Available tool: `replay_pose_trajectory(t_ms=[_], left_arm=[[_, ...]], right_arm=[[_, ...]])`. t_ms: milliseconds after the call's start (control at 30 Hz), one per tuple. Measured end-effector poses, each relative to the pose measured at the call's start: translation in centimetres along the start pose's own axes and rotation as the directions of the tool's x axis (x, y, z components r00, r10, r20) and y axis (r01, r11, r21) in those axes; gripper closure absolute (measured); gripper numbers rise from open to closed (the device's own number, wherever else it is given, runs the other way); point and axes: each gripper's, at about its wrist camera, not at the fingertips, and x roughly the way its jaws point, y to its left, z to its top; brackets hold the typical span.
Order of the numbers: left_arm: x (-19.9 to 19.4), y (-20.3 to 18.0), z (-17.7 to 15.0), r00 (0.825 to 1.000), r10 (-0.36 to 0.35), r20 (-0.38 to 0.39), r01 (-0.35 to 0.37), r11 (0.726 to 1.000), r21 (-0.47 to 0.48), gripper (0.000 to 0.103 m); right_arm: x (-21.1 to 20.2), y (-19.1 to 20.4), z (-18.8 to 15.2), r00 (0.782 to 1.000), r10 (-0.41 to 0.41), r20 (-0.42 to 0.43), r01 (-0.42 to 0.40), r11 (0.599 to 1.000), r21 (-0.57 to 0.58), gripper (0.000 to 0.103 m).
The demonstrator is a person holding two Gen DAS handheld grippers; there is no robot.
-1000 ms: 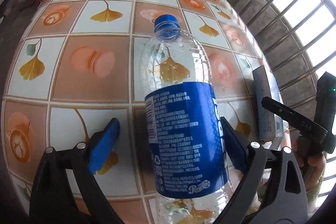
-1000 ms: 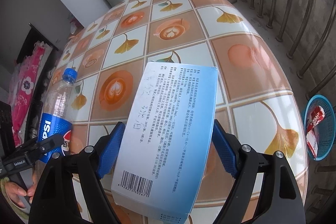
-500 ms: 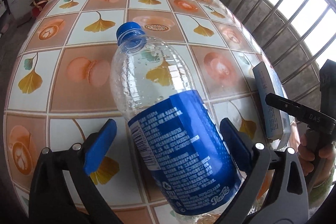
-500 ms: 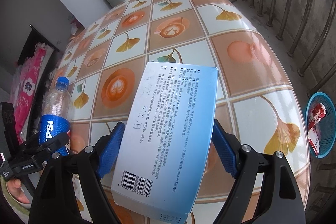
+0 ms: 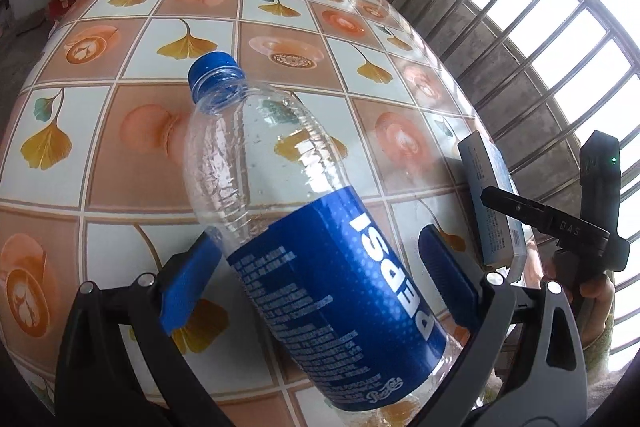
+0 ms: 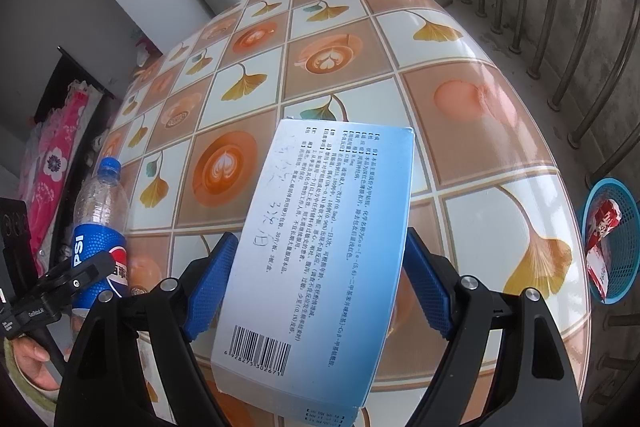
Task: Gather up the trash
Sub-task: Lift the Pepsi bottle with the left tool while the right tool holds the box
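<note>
I have the bottle (image 5: 320,247) clamped in the left gripper (image 5: 320,279) and the box (image 6: 316,259) between the wide-set fingers of the right gripper (image 6: 316,287), both lifted above the worktop (image 6: 480,99). Next, I judge, both go to the blue basket (image 6: 616,239) on the floor beside it.

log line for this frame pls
left gripper: holds Pepsi bottle, tilted | right gripper: holds blue box | bin: floor, beside table

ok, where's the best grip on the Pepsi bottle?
Blue-labelled body of the Pepsi bottle, from the near side, one finger each flank: walls run straight there, the clear shoulder tapers to the cap. It leans across the left gripper; square up first.
</note>
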Motion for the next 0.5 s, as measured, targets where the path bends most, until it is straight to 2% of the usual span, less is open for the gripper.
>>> replay_pose_trajectory(t_ms=[100,200,267,367,500], left_arm=[[-0.1,0.0,-0.1,1.0,0.003,-0.001,-0.003,1.0,-0.011,0.009],[-0.3,0.3,0.3,0.999,0.04,-0.021,-0.041,0.997,-0.061,0.009],[-1.1,0.5,0.5,0.999,0.045,0.008,-0.044,0.996,-0.074,0.009],[-2.2,-0.4,1.2,0.997,0.06,0.051,-0.058,0.998,-0.032,0.009],[-2.3,-1.6,2.4,0.994,0.095,0.058,-0.096,0.995,0.016,0.009]], right_arm=[[0.0,-0.1,0.0,1.0,0.005,0.001,-0.005,1.0,0.006,0.023],[0.0,-0.1,0.0,1.0,0.004,0.001,-0.004,1.0,0.003,0.023],[0.0,-0.1,0.0,1.0,0.004,0.004,-0.004,1.0,-0.001,0.023],[-0.1,-0.2,0.0,1.0,0.004,0.005,-0.004,1.0,-0.005,0.023],[0.0,-0.1,0.0,1.0,0.002,0.006,-0.002,1.0,-0.006,0.023]])
